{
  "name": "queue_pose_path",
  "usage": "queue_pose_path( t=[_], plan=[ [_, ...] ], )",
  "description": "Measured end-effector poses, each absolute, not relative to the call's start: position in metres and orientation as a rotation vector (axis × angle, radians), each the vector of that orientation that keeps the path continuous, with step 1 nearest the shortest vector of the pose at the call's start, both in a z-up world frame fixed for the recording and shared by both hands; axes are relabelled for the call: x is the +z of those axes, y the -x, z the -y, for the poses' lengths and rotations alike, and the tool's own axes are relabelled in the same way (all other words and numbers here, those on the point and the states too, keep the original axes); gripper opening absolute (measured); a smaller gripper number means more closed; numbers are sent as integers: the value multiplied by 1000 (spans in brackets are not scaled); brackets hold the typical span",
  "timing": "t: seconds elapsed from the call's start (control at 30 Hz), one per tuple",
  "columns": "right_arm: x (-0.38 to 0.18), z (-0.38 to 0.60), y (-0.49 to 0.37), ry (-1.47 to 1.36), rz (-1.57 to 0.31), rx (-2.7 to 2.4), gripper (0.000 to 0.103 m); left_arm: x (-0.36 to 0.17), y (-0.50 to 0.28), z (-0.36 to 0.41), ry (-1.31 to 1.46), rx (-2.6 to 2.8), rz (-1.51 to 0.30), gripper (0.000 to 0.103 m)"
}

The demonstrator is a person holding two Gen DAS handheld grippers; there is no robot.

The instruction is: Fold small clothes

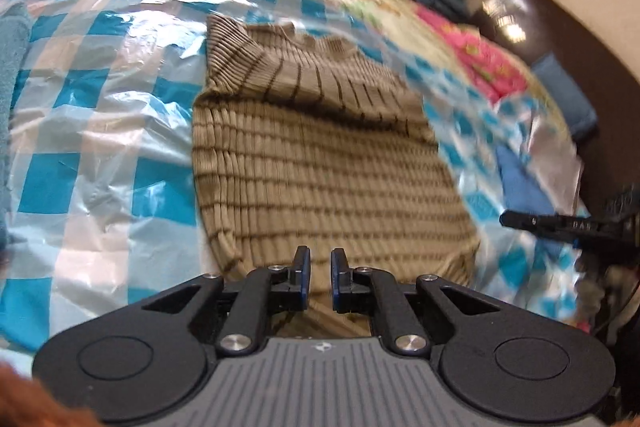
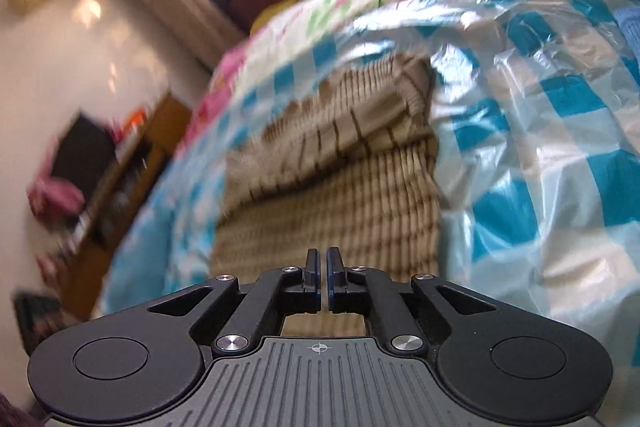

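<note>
A small beige ribbed sweater with thin dark stripes (image 1: 320,155) lies flat on a blue-and-white checked plastic sheet (image 1: 100,131), its sleeves folded across the chest. My left gripper (image 1: 320,257) hovers over the sweater's near hem, jaws a little apart and empty. The right gripper's finger (image 1: 560,225) shows at the far right of the left wrist view. In the right wrist view the sweater (image 2: 340,195) lies ahead on the sheet (image 2: 540,155). My right gripper (image 2: 323,259) is over its near edge, jaws nearly touching, nothing seen between them.
A floral bedspread (image 1: 472,39) lies under the plastic sheet. A teal cloth (image 1: 12,67) sits at the left edge and a blue cloth (image 1: 520,179) at the right. A wooden shelf unit (image 2: 120,179) stands beside the bed against a white wall.
</note>
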State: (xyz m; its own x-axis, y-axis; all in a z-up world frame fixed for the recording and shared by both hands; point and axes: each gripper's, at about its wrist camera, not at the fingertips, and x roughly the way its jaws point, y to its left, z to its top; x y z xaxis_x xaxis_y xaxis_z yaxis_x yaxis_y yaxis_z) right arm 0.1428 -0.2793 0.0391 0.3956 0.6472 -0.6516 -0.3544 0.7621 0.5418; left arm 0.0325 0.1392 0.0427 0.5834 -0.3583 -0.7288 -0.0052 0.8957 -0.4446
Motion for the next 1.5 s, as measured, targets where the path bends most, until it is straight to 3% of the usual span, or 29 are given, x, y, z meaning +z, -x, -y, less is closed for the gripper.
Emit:
queue_pose_path(
  t=[0.13, 0.33, 0.77, 1.03, 1.23, 1.3, 1.5],
  plan=[
    [38, 253, -120, -21, -965, 722, 8, 46, -27, -118, 243, -271, -965, 14],
    [41, 208, -103, 371, -886, 883, 31, 47, -30, -88, 11, -388, -997, 18],
    [21, 156, -107, 759, -900, 1074, 46, 24, -46, -48, -452, -597, -1105, 25],
    [15, 146, -110, 838, -940, 1139, 47, 20, -52, -25, -699, -722, -1104, 38],
    [11, 142, -109, 860, -953, 1162, 45, 6, -54, -14, -824, -762, -1111, 39],
    [11, 139, -108, 872, -946, 1170, 40, 2, -52, -11, -859, -768, -1107, 39],
    [11, 137, -101, 875, -950, 1173, 19, -5, -47, -11, -875, -749, -1121, 21]
  ],
)
